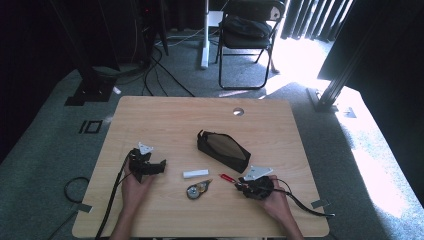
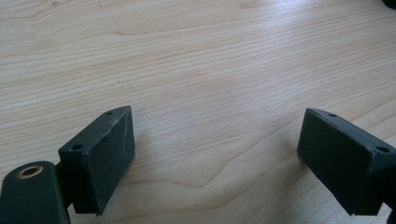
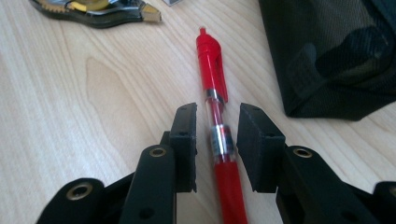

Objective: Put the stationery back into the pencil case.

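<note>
Hard daylight enters the high view from two o'clock, burning out the carpet (image 1: pixel 385 165) there to white, while the room from nine to twelve o'clock sinks into near black. The worktop (image 1: pixel 165 120) is evenly lit with a pale sheen. That view is soft and low in detail. In the right gripper view the red pen (image 3: pixel 214 88) is sharp and the corners blur.

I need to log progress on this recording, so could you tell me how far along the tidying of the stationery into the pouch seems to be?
Nothing looks packed yet: the white eraser and correction tape lie loose on the table beside the open pouch. In hand: the right gripper straddles the red pen, jaws near it but seemingly not clamped. The left gripper is open over bare wood. Left, presumably: all three items.
</note>
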`<state>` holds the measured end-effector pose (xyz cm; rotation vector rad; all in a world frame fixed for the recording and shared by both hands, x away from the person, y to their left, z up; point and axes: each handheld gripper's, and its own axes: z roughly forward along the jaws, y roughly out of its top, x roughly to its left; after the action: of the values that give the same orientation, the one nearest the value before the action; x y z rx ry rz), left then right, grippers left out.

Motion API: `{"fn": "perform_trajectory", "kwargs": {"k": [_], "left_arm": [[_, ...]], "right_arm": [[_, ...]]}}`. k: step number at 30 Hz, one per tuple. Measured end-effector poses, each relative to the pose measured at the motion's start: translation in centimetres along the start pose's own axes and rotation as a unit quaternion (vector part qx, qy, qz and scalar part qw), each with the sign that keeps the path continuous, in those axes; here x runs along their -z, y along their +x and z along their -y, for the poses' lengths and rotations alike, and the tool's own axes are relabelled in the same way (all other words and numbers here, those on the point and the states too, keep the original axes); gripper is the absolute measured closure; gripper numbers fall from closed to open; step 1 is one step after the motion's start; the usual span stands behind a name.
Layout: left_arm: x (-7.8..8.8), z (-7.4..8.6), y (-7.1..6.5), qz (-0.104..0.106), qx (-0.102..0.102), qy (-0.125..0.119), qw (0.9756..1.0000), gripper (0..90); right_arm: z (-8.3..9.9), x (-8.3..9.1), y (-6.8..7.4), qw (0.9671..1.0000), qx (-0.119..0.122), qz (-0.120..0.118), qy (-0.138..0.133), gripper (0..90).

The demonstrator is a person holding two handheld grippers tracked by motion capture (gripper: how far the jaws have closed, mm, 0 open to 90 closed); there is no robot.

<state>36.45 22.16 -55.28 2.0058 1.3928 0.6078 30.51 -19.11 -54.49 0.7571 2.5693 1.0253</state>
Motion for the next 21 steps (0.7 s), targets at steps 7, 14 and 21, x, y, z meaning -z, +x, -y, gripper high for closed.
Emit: {"fn": "perform_trajectory", "kwargs": {"k": [7,14,21], "left_arm": [[0.00,0.00,0.00,0.000,0.000,0.000,1.0000,11.6],[0.02,0.01,-0.03,-0.001,0.000,0.000,1.0000,11.6],[0.02,0.02,-0.05,-0.001,0.000,0.000,1.0000,11.6]], "right_arm": [[-0.16,-0.38,-0.11,0.9998,-0.011,-0.010,0.013,73.0],[-0.63,-0.35,-0.14,0.9993,-0.016,-0.008,0.034,78.6],[-0.78,-0.43,-0.02,0.9992,-0.016,-0.002,0.036,79.2]]}}
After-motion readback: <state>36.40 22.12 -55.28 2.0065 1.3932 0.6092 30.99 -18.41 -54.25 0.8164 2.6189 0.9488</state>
